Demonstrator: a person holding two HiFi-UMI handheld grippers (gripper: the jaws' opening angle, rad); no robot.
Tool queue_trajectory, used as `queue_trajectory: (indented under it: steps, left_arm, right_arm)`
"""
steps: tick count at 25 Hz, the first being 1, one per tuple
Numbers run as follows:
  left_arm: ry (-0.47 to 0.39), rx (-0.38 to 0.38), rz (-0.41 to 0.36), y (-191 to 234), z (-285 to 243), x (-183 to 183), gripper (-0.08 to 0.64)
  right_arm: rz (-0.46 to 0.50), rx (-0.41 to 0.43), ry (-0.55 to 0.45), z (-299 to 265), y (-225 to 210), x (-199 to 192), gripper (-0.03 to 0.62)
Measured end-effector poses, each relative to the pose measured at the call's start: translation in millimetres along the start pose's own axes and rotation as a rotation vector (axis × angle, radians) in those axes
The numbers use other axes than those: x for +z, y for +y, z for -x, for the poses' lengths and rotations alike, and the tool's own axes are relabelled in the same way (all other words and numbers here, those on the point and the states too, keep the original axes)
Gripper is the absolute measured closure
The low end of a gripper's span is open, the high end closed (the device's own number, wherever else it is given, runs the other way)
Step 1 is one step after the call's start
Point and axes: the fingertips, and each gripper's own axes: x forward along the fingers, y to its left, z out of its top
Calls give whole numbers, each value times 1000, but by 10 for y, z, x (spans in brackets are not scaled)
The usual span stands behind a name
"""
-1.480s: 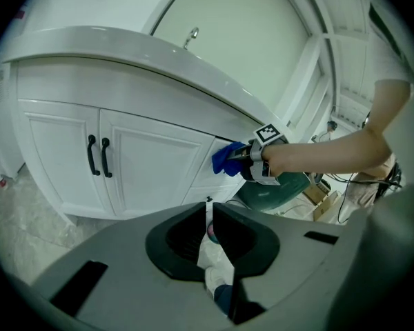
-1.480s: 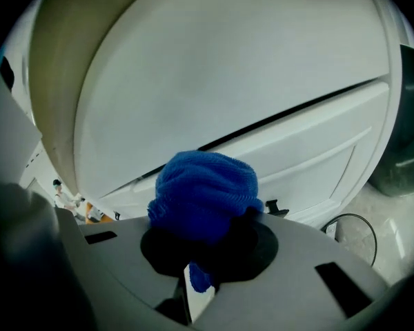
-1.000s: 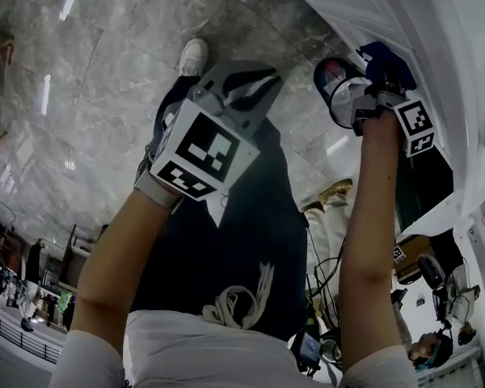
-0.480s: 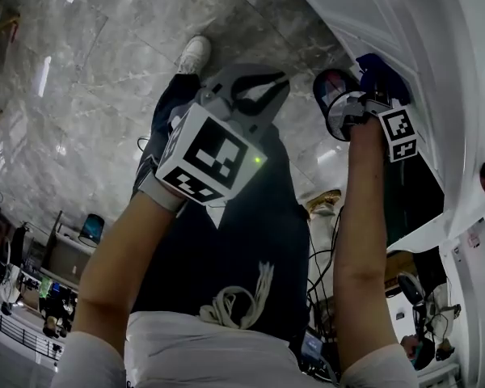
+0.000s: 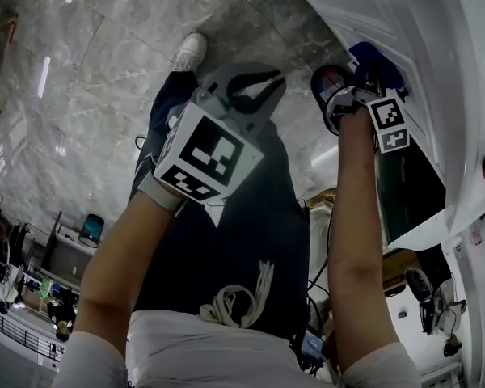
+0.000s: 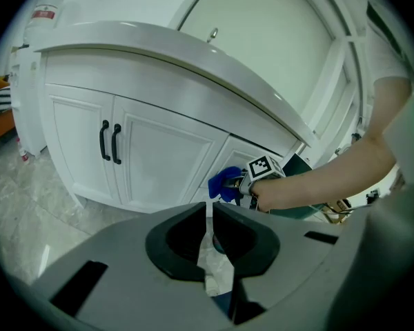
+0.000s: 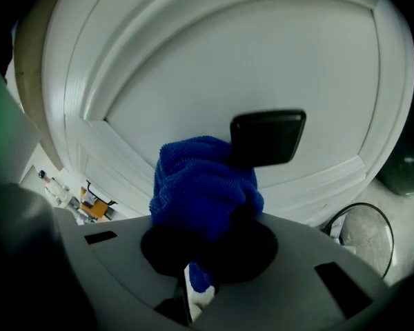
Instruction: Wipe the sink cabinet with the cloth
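The blue cloth (image 7: 200,185) is bunched in my right gripper (image 7: 221,164), which is shut on it. The cloth is pressed against a white panelled door (image 7: 262,54) of the sink cabinet. One black finger (image 7: 268,138) shows beside the cloth; the other is hidden behind it. In the head view the cloth (image 5: 373,58) touches the cabinet (image 5: 436,71) at the upper right, with the right gripper (image 5: 364,83) just behind it. My left gripper (image 5: 255,83) hangs over my legs, shut and holding nothing. From the left gripper view, the left gripper (image 6: 208,212) looks toward the cloth (image 6: 224,183) and cabinet (image 6: 165,157).
Two black handles (image 6: 109,141) sit on the cabinet's left doors under a white countertop (image 6: 193,54). A dark green bin (image 5: 404,192) stands by an open door at the right. Grey marble floor (image 5: 105,71) lies below, with my white shoe (image 5: 192,55) and a black cable (image 7: 362,216).
My right gripper has slid the cloth a little farther along the cabinet door, up and to the left in the head view. The left gripper has barely moved.
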Motion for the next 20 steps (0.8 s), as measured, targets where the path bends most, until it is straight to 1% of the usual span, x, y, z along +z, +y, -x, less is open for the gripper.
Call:
queue_trajectory:
  steps: [4,7,9,11,17,20]
  left_arm:
    - [10,-7,-3,-70,3,-23,545]
    - [17,-13,-25,-96,30,-9,545]
    - [23,-7,-43,-81,44,-14,546]
    - [28,1,-45,-47,38,-32,545]
    - [51,-1,-38,-44,38,-95,545]
    - [53,-12,-45,-101,33,-86,545]
  right_arm:
    - [33,-18,36,-84,-94,-119,532]
    - [59,-24,43,-148,-107,-160,532]
    - [56,-35,52,-192,-138,-192,532]
    - [49,-43,61,-245,-190,-214,531]
    - [107,-22,86,-259,-273,-238,532]
    - [114,-26,85,-230,-336,-232,532]
